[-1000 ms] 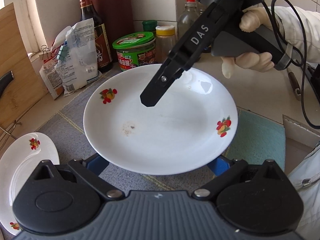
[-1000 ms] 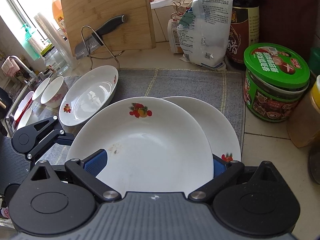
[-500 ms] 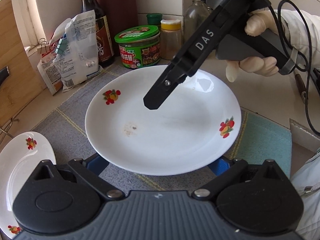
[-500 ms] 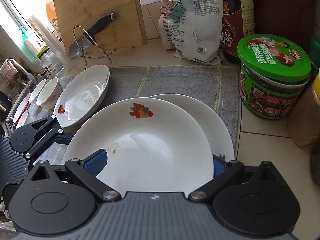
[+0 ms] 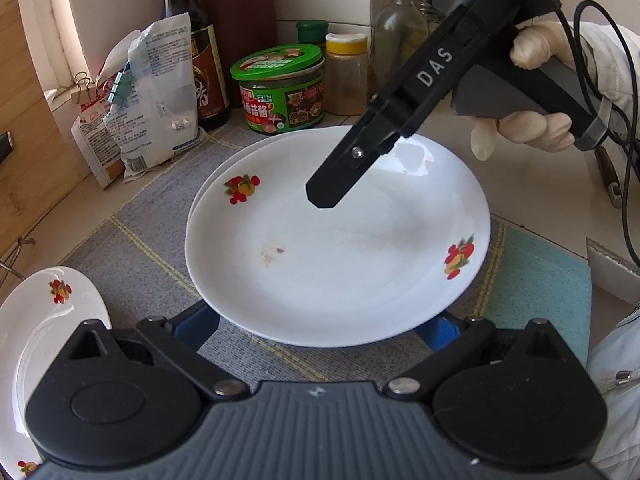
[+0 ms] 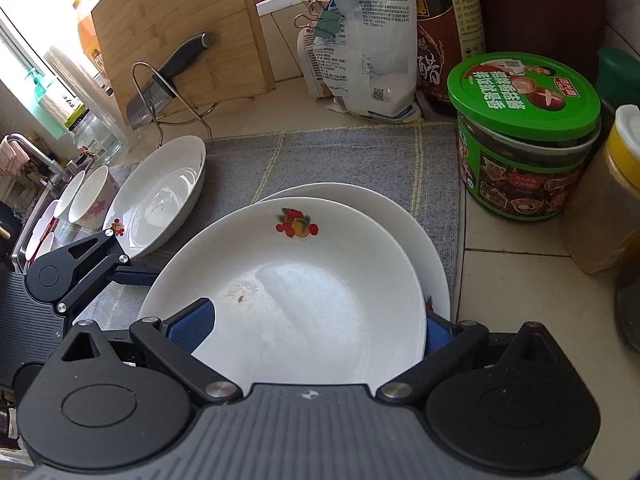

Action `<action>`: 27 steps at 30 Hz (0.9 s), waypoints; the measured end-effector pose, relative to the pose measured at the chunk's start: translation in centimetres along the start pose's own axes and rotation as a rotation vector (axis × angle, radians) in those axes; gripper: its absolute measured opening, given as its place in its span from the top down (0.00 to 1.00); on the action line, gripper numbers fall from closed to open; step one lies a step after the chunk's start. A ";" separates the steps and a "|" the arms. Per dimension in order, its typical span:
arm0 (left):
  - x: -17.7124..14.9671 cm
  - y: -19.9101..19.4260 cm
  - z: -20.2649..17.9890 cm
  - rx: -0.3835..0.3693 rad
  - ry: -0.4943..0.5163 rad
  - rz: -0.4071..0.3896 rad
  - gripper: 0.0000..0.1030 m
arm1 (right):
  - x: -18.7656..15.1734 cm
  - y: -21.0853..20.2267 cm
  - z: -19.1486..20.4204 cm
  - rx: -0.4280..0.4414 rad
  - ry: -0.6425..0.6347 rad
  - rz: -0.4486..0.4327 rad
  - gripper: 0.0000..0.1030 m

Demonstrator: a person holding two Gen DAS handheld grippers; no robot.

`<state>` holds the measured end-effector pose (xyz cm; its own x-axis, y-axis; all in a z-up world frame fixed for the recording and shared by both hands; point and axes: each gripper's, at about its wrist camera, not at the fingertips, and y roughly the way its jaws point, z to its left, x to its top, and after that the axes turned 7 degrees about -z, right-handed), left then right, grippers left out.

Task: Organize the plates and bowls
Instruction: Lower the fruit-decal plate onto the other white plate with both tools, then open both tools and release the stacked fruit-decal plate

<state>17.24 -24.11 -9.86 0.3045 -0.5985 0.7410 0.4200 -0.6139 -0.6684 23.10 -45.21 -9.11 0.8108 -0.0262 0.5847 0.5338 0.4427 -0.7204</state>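
A white plate (image 5: 340, 264) with fruit prints and a small brown stain hangs tilted just above a second white plate (image 5: 208, 188) on the grey mat (image 5: 140, 248). My right gripper (image 5: 324, 196) comes in from the far right, one finger over the plate's inside and the other hidden below. In the right wrist view the plate (image 6: 304, 280) passes slantwise between my right gripper (image 6: 316, 332) pads, left pad on top, right pad under the rim, over the lower plate (image 6: 400, 216). My left gripper (image 5: 316, 330) is open, both pads under the near rim.
A third deep plate (image 6: 160, 196) and small bowls (image 6: 90, 196) sit at the mat's left end. A green-lidded jar (image 6: 524, 136), bottles, a clipped bag (image 5: 156, 96) and a cutting board with a knife (image 6: 172, 64) line the back. A teal cloth (image 5: 540, 280) lies right.
The held plate has shifted further over the lower plate, which shows less in the right wrist view. Both grippers keep the same stance relative to the plate.
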 end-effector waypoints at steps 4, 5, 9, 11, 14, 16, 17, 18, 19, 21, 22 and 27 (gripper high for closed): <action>0.0 0.0 0.0 -0.003 -0.001 0.001 0.02 | -0.1 -0.2 -0.2 0.004 0.011 -0.005 0.00; 0.0 0.1 0.0 -0.002 0.001 0.001 0.02 | -0.1 -0.3 -0.1 0.004 0.011 -0.004 0.00; 0.1 0.2 0.0 -0.006 -0.005 0.008 0.01 | -0.1 -0.7 -0.2 0.001 0.016 -0.011 0.00; 0.1 0.2 0.0 -0.004 -0.002 0.008 0.01 | -0.1 -1.0 -0.4 0.006 0.026 -0.018 0.00; 0.1 0.2 -0.1 -0.002 0.005 0.008 0.02 | -0.2 -1.4 -0.5 0.008 0.035 -0.029 0.00; 0.2 0.2 -0.2 0.000 0.007 0.005 0.02 | -0.3 -1.6 -0.4 0.004 0.032 -0.035 0.00; 0.2 0.2 -0.2 0.001 0.007 0.006 0.02 | -0.4 -1.6 -0.4 0.002 0.031 -0.035 0.00; 0.2 0.2 -0.3 0.003 0.009 0.007 0.02 | -0.4 -1.7 -0.3 -0.002 0.028 -0.034 0.00; 0.2 0.2 -0.3 0.003 0.009 0.006 0.02 | -0.4 -1.8 -0.2 -0.005 0.024 -0.034 0.00; 0.2 0.2 -0.3 0.004 0.008 0.003 0.02 | -0.4 -2.0 -0.1 -0.015 0.016 -0.034 0.00; 0.3 0.1 -0.3 0.003 0.010 0.000 0.02 | -0.5 -2.1 0.0 -0.021 0.013 -0.034 0.00; 0.3 0.1 -0.4 0.006 0.010 -0.012 0.01 | -0.6 -2.4 0.8 -0.065 -0.017 -0.023 0.00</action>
<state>17.09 -24.56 -9.69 0.2908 -0.5967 0.7479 0.4289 -0.6175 -0.6593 21.20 -45.52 -7.44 0.7939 -0.0202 0.6077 0.5675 0.3833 -0.7287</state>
